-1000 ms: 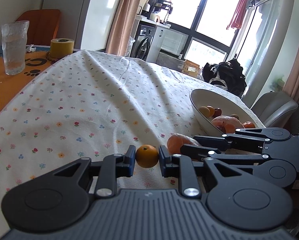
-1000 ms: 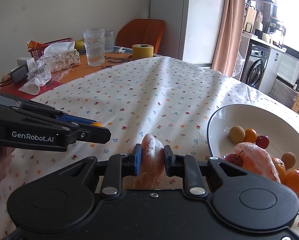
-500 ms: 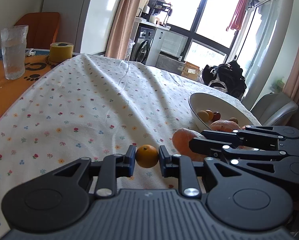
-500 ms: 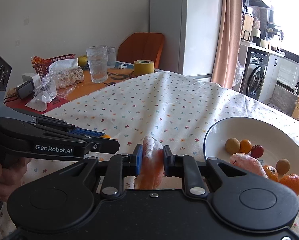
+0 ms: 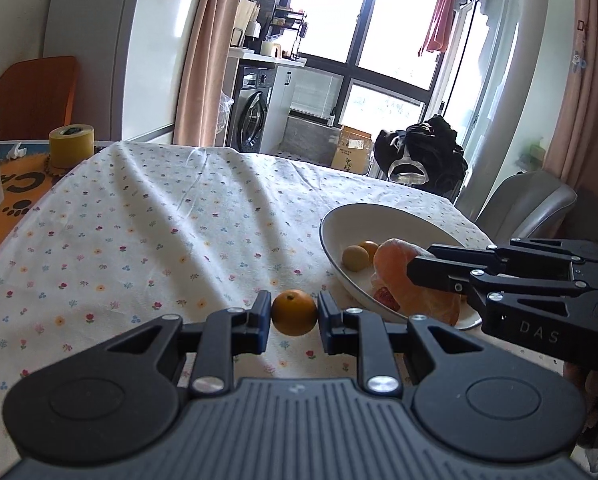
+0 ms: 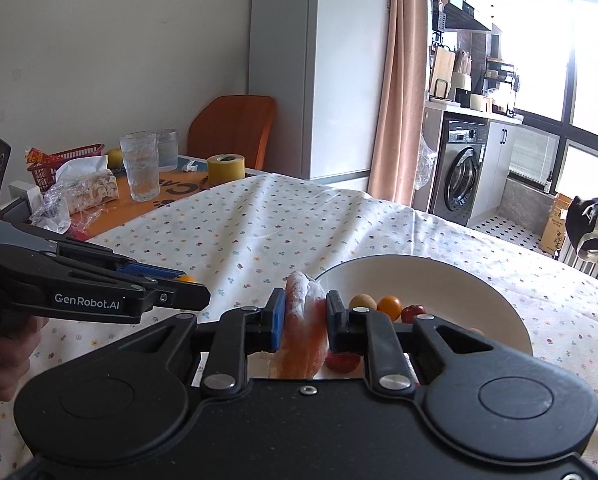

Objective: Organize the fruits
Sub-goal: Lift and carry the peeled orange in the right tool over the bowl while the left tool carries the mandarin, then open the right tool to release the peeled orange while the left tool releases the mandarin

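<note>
Your left tool [image 5: 294,316] is clamped on a small orange [image 5: 294,312], held above the floral cloth just short of the bowl. Your right tool [image 6: 305,322] is clamped on a pale pink-orange wrapped fruit [image 6: 304,320], probably a peeled pomelo piece, though the fisheye blur makes that hard to confirm; it sits over the near rim of the bowl.

White bowl [image 6: 451,276] holds a tan round fruit [image 6: 362,303], a small orange fruit [image 6: 390,306] and a red one [image 6: 413,313]; another red fruit [image 6: 341,361] shows low behind your right tool. More may lie under the tool body, hidden.

Writing: "GenRobot.AI" on the side of your left tool in the right wrist view, "DAS" on your right tool in the left wrist view. Your hand [image 6: 3,360] grips the left tool's handle at the frame edge.

Surface [image 5: 139,240] is covered in a white cloth with small flower print, wrinkled. Its far end shows an orange mat [image 6: 179,188] with large letters, only partly readable, carrying a yellow tape roll [image 6: 225,168], a textured glass [image 6: 140,171], a tissue pack [image 6: 91,186] and a red basket [image 6: 61,162].

Beyond: orange chair [image 6: 231,128], white fridge [image 6: 319,100], peach curtain [image 6: 399,92], washing machine [image 6: 461,172], bright windows, a grey chair [image 5: 527,208] and a dark bag [image 5: 423,156].
</note>
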Motion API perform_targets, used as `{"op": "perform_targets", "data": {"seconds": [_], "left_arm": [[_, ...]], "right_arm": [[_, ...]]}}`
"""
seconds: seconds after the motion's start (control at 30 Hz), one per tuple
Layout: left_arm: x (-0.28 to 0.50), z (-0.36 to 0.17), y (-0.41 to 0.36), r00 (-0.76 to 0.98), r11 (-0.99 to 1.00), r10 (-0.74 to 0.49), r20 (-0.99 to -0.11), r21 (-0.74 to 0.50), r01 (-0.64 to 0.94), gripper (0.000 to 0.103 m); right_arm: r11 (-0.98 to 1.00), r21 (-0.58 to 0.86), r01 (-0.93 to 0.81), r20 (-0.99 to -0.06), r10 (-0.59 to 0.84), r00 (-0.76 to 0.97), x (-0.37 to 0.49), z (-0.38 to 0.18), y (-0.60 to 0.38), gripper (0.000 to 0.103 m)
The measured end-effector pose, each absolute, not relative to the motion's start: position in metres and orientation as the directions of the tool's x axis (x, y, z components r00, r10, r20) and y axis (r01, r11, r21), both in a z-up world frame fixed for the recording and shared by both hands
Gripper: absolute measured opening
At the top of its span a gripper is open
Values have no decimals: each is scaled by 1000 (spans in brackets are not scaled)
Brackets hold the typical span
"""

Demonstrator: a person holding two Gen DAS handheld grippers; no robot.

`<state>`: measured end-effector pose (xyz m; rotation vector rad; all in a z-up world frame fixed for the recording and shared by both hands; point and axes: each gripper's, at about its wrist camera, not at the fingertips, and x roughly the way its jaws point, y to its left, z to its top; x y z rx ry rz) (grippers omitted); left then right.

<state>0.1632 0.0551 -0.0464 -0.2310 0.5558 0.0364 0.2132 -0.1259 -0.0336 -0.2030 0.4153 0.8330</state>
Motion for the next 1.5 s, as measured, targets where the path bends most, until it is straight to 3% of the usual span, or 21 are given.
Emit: {"op": "perform_targets", "data": {"seconds": [0.9, 1.23, 1.4, 1.5], "left_arm": [[251, -38, 13, 840, 989, -80, -537, -149, -1, 23], [254, -33, 20, 844, 985, -58, -533, -168, -38, 31], [249, -32, 25, 840, 985, -48, -540, -167, -51, 42], [244, -31, 26, 842, 985, -31, -539, -158, -64, 55]], "right_arm": [[776, -2, -630, -395, 578, 714, 275, -39, -182, 19], [783, -2, -622, -392, 571, 721, 290, -39, -182, 19], [781, 5, -624, -385, 577, 720, 294, -35, -176, 19], [767, 3, -642, -397, 590, 703, 296, -34, -171, 22]]}}
